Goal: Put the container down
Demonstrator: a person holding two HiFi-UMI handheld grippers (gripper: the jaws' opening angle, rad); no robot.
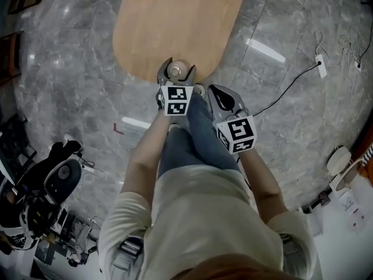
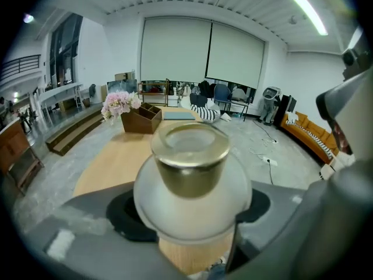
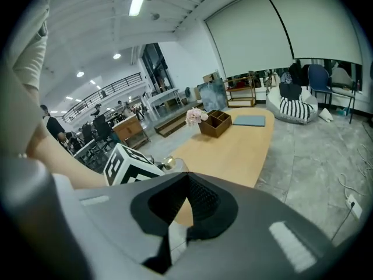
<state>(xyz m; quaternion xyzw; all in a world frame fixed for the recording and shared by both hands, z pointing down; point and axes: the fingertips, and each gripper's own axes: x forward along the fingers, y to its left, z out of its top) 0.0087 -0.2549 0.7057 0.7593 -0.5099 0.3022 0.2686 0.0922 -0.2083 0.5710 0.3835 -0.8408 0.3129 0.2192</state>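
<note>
A round frosted-glass container with a gold lid sits between the jaws of my left gripper, which is shut on its wide body. It is held upright over the near rounded end of the long wooden table. Whether its base touches the tabletop is hidden. My right gripper hangs just right of it, off the table's edge, shut with nothing in it. In the right gripper view the left gripper's marker cube and the container show to the left.
A brown wooden box and pink flowers stand at the table's far end. A power strip with cable lies on the marble floor to the right. Black equipment stands at the left. The person's legs are below the grippers.
</note>
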